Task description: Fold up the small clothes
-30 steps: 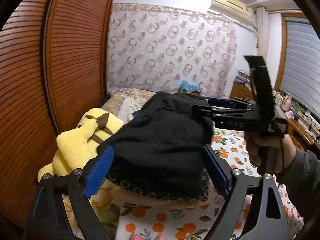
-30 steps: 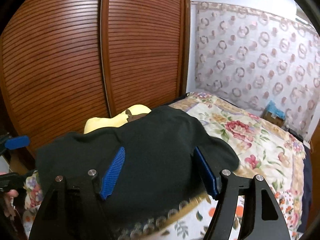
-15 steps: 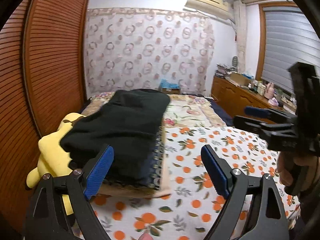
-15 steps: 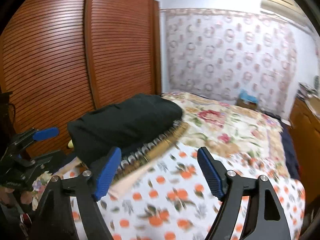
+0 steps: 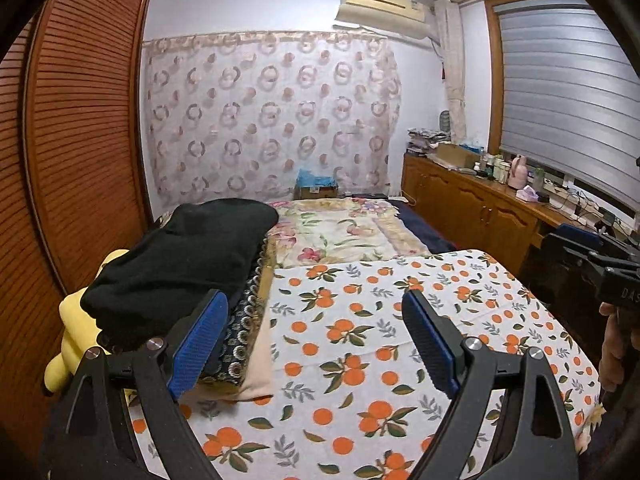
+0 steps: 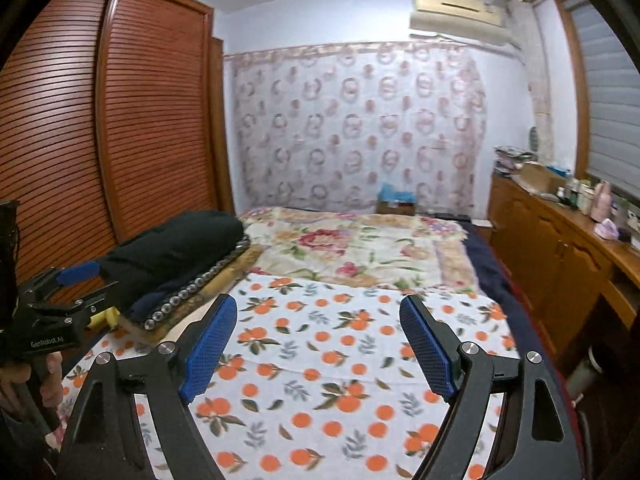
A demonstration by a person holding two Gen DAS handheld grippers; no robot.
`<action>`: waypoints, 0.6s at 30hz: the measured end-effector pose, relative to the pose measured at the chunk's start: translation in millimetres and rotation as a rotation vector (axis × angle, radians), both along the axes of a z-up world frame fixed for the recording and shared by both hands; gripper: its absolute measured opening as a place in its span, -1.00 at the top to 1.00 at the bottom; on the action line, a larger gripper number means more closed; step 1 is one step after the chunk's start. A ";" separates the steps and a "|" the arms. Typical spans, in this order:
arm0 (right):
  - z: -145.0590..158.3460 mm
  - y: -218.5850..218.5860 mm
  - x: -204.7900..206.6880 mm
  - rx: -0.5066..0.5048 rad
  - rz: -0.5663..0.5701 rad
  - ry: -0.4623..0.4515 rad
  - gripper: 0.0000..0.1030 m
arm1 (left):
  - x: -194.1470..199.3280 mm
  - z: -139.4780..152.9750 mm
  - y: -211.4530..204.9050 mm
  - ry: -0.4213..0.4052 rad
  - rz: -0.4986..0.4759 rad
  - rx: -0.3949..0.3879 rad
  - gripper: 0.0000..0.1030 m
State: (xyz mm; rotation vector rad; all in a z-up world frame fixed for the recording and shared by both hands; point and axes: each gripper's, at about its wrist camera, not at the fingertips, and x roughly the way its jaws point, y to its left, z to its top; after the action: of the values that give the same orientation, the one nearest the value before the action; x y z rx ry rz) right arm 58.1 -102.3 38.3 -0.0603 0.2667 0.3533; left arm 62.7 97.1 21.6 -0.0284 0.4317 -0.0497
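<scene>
Room: bedroom [image 5: 280,12], lying under white walls, with a ring-patterned curtain [image 5: 272,116] hanging across the far wall and an air conditioner [image 5: 382,8] sitting above it.
Left side: slatted wooden wardrobe doors [image 5: 84,120] running along the bed's edge.
Right side: wooden sideboard [image 5: 472,204] standing under a window blind [image 5: 560,92], carrying bottles and boxes too small to tell apart.
Bed surface: orange-print sheet [image 5: 360,320] covering the near part, floral quilt [image 5: 340,232] lying beyond it.
Folded black garment [image 5: 180,264]: resting on top of a stack at the bed's left edge, near the wardrobe, touching neither claw.
Stack beneath: dark ring-patterned cloth [image 5: 244,320] and a pale peach layer [image 5: 260,364] peeking out under the black garment.
Yellow plush toy [image 5: 74,336]: sitting squeezed between the stack and the wardrobe, mostly hidden.
Left gripper [image 5: 316,344]: hovering over the orange-print sheet, blue pads spread wide, grasping nothing, its left pad overlapping the stack's near corner in the view; contact impossible to tell.
Right gripper [image 6: 320,348]: hanging above the sheet's middle, pads released and well apart, holding nothing.
Right wrist view: showing the left gripper at the left border, just beside the stack, gripped by a hand [image 6: 24,380].
Cardboard box [image 5: 316,188]: sitting at the bed's far end with blue material on top.
</scene>
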 end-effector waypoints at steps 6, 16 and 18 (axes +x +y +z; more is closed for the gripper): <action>-2.2 11.8 -12.8 0.009 -0.030 -0.005 -0.65 | -1.6 5.0 -8.5 -0.001 -0.005 0.006 -0.73; -8.2 7.8 -26.3 0.026 -0.052 -0.005 -0.65 | -1.7 7.6 -15.9 -0.002 -0.009 0.013 -0.73; -7.0 7.0 -25.9 0.027 -0.058 -0.007 -0.65 | -1.8 7.9 -17.0 -0.002 -0.009 0.014 -0.73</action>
State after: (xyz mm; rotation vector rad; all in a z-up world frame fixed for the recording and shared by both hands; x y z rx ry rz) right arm 32.2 -95.3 31.2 -0.0270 0.2565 0.2994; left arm 60.9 80.2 29.5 -0.0129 0.4298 -0.0561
